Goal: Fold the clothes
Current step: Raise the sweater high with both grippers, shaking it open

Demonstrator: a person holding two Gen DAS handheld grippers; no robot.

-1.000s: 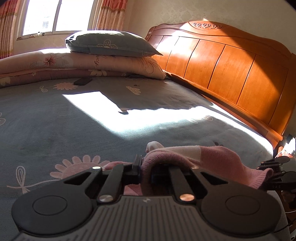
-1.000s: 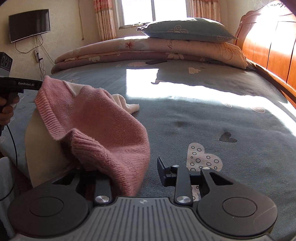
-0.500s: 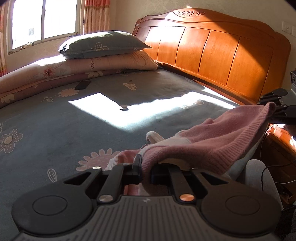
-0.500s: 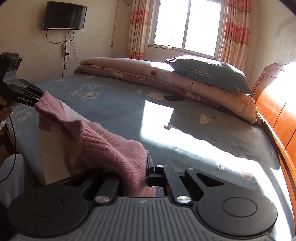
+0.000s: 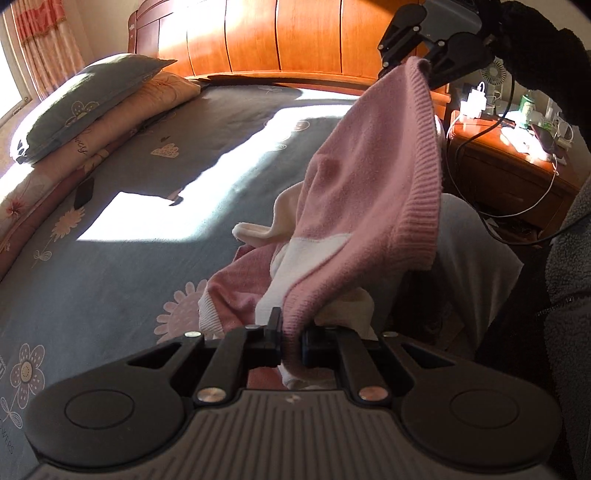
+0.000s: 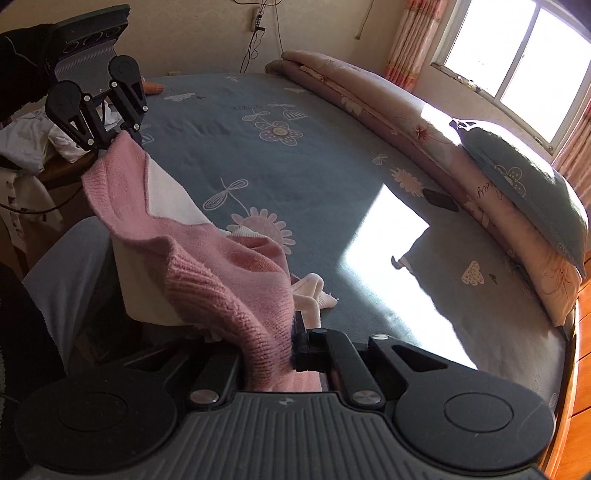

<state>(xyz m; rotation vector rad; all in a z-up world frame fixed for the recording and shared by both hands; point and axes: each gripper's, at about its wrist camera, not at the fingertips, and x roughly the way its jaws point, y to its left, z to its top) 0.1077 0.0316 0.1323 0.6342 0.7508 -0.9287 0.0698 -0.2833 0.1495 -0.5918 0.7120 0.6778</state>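
- Both claws have come up off the bed point(image 5: 110, 258) since a second ago, and the sweater point(image 5: 369, 192) has come up with them; before, it lay bunched low on the sheet.
- My left claw point(image 5: 291, 345) is clamped tight on one corner of the sweater's pink ribbed hem, knit pinched between the jaws.
- My right claw point(image 6: 291, 343) is closed just as tight on the other corner of that hem; a second ago its jaws stood apart beside the cloth.
- From the left wrist I see my right claw point(image 5: 424, 66) up high against the headboard point(image 5: 295, 33), the hem stretched slanting between the two.
- From the right wrist I see my left claw point(image 6: 118, 136) at the far end of the hem.
- The sweater hangs over the near edge of the bed, its pink and cream lower part trailing on the sheet.
- A pillow point(image 6: 524, 184) rests on a folded quilt point(image 6: 369, 96) at the bed's far side.
- A nightstand point(image 5: 509, 155) with cables stands beside the headboard.
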